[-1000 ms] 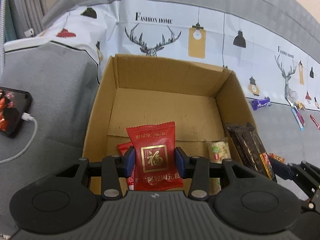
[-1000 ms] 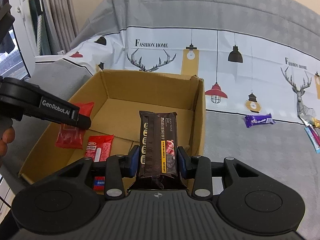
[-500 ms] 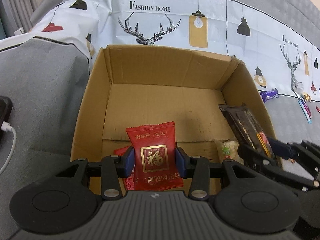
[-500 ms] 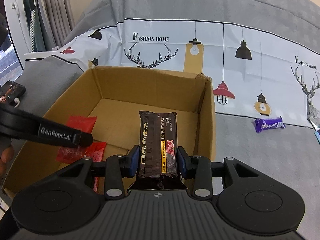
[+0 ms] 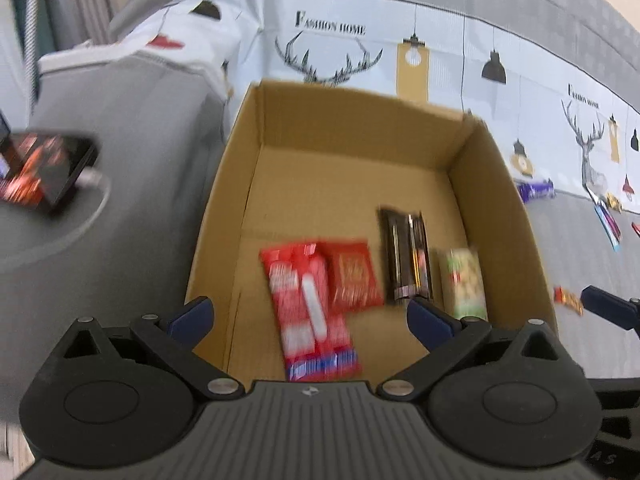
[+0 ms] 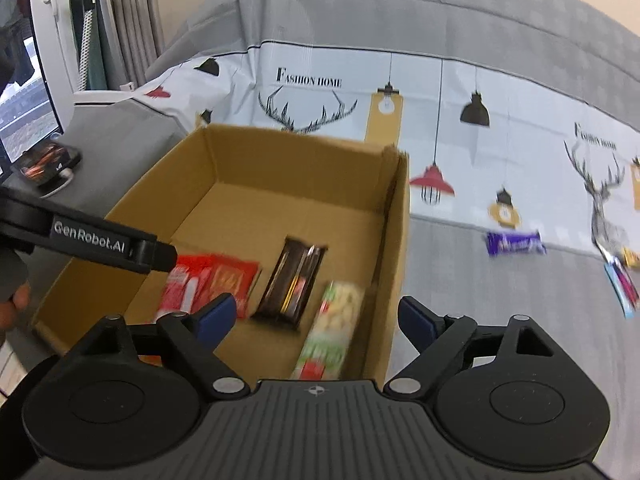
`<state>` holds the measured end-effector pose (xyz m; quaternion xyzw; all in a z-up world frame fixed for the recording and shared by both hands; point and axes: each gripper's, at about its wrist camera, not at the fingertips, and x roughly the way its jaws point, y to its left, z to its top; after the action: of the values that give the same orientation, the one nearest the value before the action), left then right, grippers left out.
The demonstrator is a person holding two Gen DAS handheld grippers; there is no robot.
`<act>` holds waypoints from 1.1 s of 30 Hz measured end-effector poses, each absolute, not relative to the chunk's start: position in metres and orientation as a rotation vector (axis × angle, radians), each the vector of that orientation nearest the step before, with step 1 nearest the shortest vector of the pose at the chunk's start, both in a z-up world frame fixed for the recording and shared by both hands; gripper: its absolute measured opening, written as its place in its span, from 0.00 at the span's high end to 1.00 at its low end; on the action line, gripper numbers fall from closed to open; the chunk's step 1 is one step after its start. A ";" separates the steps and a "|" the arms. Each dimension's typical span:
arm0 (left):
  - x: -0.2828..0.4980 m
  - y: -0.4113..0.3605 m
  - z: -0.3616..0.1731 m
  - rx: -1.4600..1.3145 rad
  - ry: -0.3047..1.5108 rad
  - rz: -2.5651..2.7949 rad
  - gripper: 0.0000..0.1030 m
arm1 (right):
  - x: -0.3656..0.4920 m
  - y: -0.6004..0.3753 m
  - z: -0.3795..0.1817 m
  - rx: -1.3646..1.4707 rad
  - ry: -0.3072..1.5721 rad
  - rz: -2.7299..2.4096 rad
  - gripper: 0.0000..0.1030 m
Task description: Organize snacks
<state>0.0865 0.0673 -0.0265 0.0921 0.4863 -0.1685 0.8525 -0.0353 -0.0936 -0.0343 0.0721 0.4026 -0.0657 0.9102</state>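
An open cardboard box (image 5: 496, 184) (image 6: 396, 216) sits on the grey sofa. Inside lie a red-and-white packet (image 5: 306, 304) (image 6: 180, 288), a red packet with gold print (image 5: 354, 276) (image 6: 232, 280), a dark brown bar (image 5: 406, 256) (image 6: 294, 284) and a green-and-cream snack pack (image 5: 464, 284) (image 6: 332, 332). My left gripper (image 5: 310, 314) is open and empty above the box's near edge. My right gripper (image 6: 316, 316) is open and empty over the box's near right corner. The left gripper's arm (image 6: 92, 236) reaches in from the left.
A phone (image 5: 36, 170) on a white cable lies on the sofa left of the box. A purple bar (image 6: 516, 243) (image 5: 536, 192) and several small wrappers (image 6: 622, 284) lie on the seat right of the box. A printed cloth (image 6: 440, 120) covers the backrest.
Both grippers opened and pulled back upward. The red packet and the dark brown bar left the fingers and now lie on the box floor.
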 end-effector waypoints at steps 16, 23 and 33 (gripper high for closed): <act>-0.040 0.101 0.010 0.210 0.970 -0.314 0.00 | -0.145 -0.046 0.020 0.122 0.718 -0.163 0.06; -0.066 0.108 0.022 0.193 0.953 -0.315 0.00 | -0.174 -0.038 0.034 0.107 0.663 -0.148 0.03; -0.088 0.112 0.037 0.193 0.907 -0.318 0.00 | -0.198 -0.034 0.045 0.119 0.608 -0.149 0.01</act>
<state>-0.0884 0.1115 0.0371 0.0928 0.4354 -0.1529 0.8823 -0.1981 -0.0345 0.0447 0.0586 0.2989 -0.0735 0.9496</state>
